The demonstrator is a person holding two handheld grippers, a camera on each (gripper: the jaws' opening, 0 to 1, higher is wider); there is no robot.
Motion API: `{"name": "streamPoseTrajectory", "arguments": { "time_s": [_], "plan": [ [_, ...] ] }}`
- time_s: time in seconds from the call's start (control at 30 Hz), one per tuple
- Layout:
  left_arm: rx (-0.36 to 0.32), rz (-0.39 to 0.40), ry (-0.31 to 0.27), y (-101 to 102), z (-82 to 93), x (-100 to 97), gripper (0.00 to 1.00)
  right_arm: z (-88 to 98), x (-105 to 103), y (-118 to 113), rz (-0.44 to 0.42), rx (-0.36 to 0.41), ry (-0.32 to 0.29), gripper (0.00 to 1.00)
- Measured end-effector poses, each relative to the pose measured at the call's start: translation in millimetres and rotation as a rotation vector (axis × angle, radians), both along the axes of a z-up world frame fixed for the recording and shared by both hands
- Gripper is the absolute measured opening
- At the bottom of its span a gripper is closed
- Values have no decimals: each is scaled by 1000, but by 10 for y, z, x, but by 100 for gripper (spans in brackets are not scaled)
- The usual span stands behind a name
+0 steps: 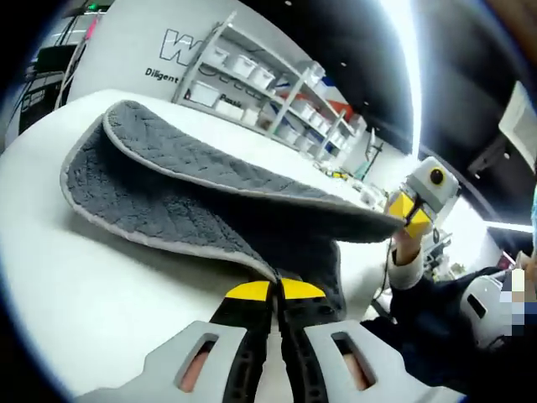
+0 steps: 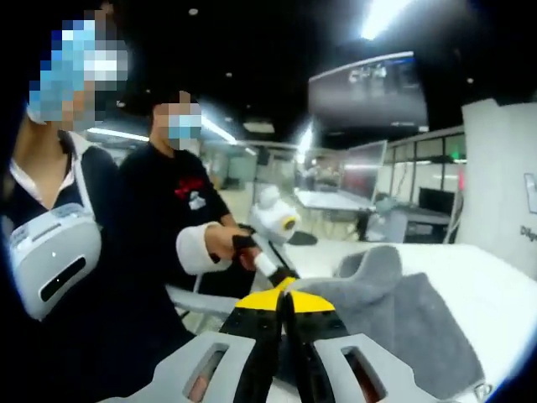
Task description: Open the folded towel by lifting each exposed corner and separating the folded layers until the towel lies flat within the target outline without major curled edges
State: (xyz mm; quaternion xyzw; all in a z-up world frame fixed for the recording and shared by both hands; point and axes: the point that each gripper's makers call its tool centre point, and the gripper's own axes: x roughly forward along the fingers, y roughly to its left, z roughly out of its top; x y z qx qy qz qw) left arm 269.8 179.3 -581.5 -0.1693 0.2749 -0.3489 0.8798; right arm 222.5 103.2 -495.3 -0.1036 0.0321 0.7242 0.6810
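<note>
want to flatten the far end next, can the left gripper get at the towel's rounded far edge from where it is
Probably not yet: the left gripper is shut on the towel at its near corner, so it would have to let go; bare table leaves the way free.

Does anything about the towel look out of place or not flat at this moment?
Yes. The grey towel is not flat: its upper layer is lifted off the white table, held at corners by the left hand-held gripper and the right hand-held gripper.

ceiling strip light [image 1: 401, 50] glares white at 1 o'clock, left gripper view; table [image 1: 92, 294] bright, washed out. right gripper view dimmer, background soft, ceiling lamp [image 2: 382, 15] blown out at 12 o'clock. fisheye bends edges.
</note>
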Motion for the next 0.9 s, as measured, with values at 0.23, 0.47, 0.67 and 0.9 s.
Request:
{"name": "streamPoseTrajectory", "arguments": {
  "time_s": [0.23,0.47,0.67,0.9],
  "plan": [
    [11,-16,21,-1,-52,-128,2,-206,-167,68,39,-57,-6,0],
    [40,-41,48,-1,-105,-254,2,-383,-261,87,63,-110,0,0],
    [63,-65,61,-39,-115,-339,2,-526,-325,76,81,-148,9,0],
    [94,-93,79,-33,-134,-437,2,-645,-380,34,94,-187,6,0]
  ]
}}
